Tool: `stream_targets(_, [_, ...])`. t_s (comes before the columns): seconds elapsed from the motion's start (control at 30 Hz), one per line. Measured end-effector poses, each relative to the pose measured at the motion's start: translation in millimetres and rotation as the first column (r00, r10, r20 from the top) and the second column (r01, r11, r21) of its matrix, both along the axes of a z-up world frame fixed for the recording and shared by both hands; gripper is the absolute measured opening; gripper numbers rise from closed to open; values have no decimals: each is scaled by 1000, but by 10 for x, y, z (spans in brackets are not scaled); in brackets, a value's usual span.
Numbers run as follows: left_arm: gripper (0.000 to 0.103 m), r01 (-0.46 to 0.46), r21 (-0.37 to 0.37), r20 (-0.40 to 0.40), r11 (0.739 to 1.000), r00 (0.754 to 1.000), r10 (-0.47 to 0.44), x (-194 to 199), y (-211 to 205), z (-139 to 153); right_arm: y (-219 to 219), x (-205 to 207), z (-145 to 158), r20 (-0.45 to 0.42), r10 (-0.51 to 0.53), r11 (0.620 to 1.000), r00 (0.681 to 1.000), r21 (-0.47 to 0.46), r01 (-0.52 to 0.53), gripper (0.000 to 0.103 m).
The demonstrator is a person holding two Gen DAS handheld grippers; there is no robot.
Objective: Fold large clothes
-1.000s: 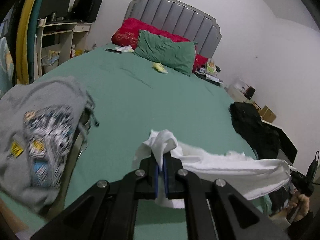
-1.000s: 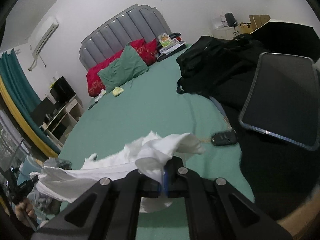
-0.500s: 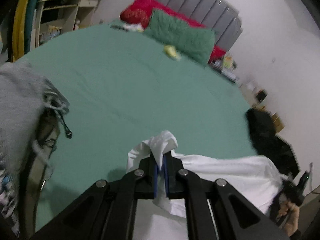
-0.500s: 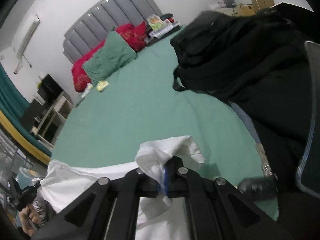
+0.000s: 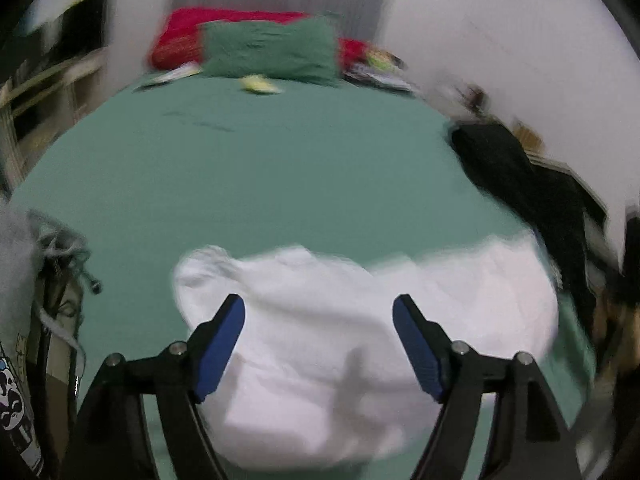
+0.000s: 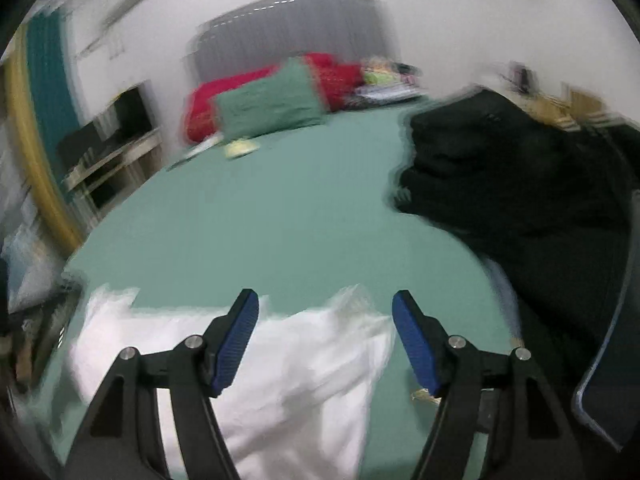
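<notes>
A white garment (image 5: 320,328) lies spread on the green bed sheet (image 5: 260,168) near the bed's foot, blurred by motion. Above it my left gripper (image 5: 319,304) has its jaws opening, blue pads wide apart and off the cloth. In the right wrist view the same white garment (image 6: 280,368) lies under my right gripper (image 6: 325,300), whose jaws are also opening with nothing pressed between the pads. The cloth shows in the gap of each gripper but lies loose on the bed.
A black pile of clothes (image 6: 520,184) sits at the bed's right side, with a dark tablet (image 6: 608,392) beside it. A grey printed garment (image 5: 24,288) hangs at the left. Green pillow (image 5: 272,54) and red pillow (image 5: 180,36) lie at the headboard. Shelves (image 6: 108,160) stand left.
Both grippers were shut on bunched corners of the white garment; both have let go and spread their jaws. The garment has dropped flat onto the sheet as both hands moved down and rolled.
</notes>
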State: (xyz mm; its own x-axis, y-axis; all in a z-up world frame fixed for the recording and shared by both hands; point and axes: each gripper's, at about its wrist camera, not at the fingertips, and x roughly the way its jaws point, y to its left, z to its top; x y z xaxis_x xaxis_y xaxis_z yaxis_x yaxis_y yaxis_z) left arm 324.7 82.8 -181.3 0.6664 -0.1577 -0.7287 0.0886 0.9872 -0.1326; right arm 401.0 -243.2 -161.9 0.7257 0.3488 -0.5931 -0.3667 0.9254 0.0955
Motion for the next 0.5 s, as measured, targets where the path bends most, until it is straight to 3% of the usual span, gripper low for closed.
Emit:
stream_targets(0.1, [77, 153, 130, -30, 980, 988, -151, -169, -474, -117, 405, -308, -156, 15, 155, 970, 988, -193, -149, 66])
stream_targets(0.17, [77, 201, 185, -46, 962, 980, -196, -178, -670, -192, 577, -439, -304, -9, 208, 937, 978, -284, -202, 60])
stream_targets(0.27, [77, 213, 240, -89, 947, 976, -196, -119, -841, -340, 686, -584, -462, -25, 253, 897, 967, -369, -244, 59])
stream_targets(0.37, [77, 189, 263, -117, 946, 980, -163, 7, -891, -431, 720, -607, -572, 0, 244, 869, 970, -443, -219, 56])
stream_targets(0.43, [77, 164, 261, -125, 951, 983, -135, 87, -865, -439, 689, -523, -577, 2, 208, 879, 978, -440, -186, 25])
stream_targets(0.5, [77, 136, 267, -101, 954, 989, -112, 113, -839, -378, 628, -393, -523, 4, 163, 911, 987, -384, -149, 12])
